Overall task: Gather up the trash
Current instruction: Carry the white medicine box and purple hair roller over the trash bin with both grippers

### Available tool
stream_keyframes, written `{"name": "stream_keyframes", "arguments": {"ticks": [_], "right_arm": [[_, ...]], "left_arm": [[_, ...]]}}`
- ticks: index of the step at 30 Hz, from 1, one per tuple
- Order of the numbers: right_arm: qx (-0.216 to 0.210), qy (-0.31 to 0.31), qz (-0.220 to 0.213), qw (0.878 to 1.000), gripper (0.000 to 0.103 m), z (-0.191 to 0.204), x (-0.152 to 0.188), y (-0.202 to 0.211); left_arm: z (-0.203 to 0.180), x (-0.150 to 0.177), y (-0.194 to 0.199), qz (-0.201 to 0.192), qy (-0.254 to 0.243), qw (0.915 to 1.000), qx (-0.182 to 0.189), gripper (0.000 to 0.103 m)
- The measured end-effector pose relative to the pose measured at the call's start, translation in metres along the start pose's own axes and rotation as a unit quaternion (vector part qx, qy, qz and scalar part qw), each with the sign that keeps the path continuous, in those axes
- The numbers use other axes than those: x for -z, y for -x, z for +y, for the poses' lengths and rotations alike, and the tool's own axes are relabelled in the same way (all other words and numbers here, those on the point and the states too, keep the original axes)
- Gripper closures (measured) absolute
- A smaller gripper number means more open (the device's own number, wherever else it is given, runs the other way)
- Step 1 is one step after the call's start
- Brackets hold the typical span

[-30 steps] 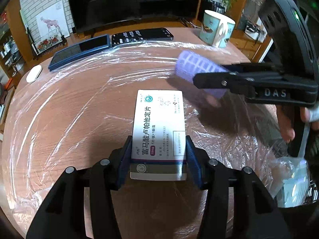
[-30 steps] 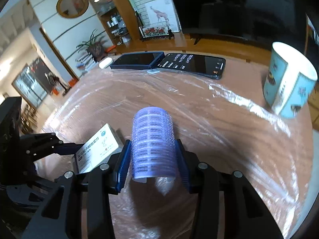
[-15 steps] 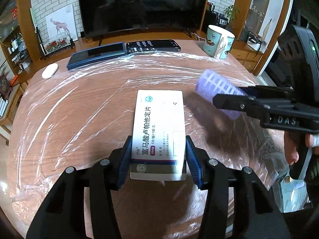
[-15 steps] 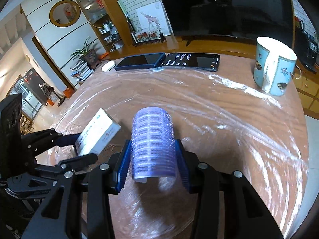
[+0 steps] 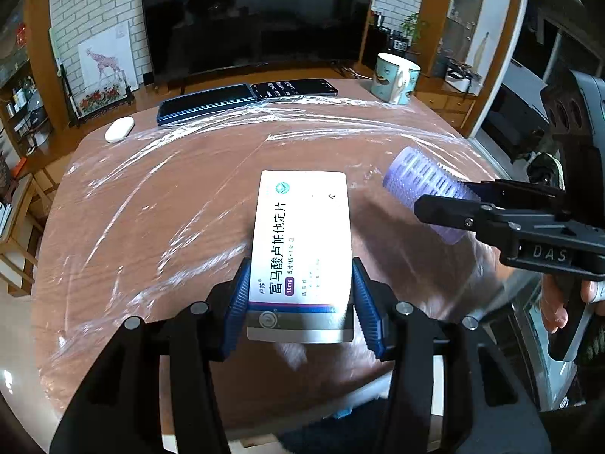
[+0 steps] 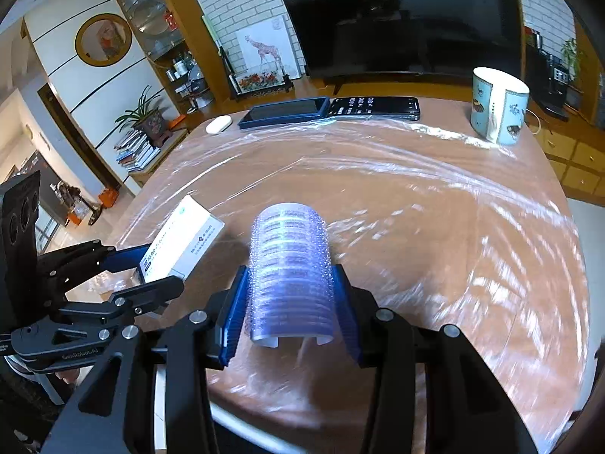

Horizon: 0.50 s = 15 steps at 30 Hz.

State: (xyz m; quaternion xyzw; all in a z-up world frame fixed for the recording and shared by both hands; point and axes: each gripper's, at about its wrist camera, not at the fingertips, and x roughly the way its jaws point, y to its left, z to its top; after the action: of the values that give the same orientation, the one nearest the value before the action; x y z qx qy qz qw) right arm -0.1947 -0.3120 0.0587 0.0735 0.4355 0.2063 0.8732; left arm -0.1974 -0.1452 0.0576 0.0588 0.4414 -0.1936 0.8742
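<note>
The left gripper [image 5: 300, 299] is clamped on a white rectangular cardboard medicine box [image 5: 302, 249] printed with blue characters, its blue ribbed pads pressing the box's two long sides near the lower end, so most of the box juts forward above the table. The right gripper [image 6: 291, 302] is clamped the same way on a pale purple cylindrical plastic hair roller [image 6: 290, 265] with rows of slots and small bristles, held lengthwise with its open end towards the camera.

Only the left wrist view shows the printed face of the box, and it sees the roller side-on, sticking out of the right gripper, with part of a hand [image 5: 556, 302] on that gripper's handle at the right edge. The right wrist view shows the box tilted, its far end raised, just left of the roller, and only here a round gold-framed picture [image 6: 103, 39] and a potted plant [image 6: 145, 119] appear.

Both items hang above a round brown wooden table [image 5: 124, 227] covered in wrinkled clear plastic film [image 5: 181, 196]. Along the far edge lie a dark blue tablet [image 5: 206, 104] touching end to end a black phone with a lit screen [image 5: 295, 89], a small white oval case [image 5: 119, 128] to their left, and a white and teal ceramic mug [image 5: 395, 77] to their right. Behind stand a large dark television [image 5: 257, 15] and a giraffe picture [image 5: 106, 64] against white brick. Nothing lies on the film beneath the grippers.

Both grippers point forward and downward over the near edge, side by side.
</note>
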Motion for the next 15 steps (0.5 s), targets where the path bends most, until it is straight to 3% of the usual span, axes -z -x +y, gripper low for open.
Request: {"name": "stream_keyframes", "arguments": {"ticks": [15], "right_arm": [[0.004,-0.012,0.018,1.000,0.060,0.054,0.079,0.038]], "left_arm": [[-0.009,0.067,0.049,0.009,-0.055,0.9975,0.043,0.051]]}}
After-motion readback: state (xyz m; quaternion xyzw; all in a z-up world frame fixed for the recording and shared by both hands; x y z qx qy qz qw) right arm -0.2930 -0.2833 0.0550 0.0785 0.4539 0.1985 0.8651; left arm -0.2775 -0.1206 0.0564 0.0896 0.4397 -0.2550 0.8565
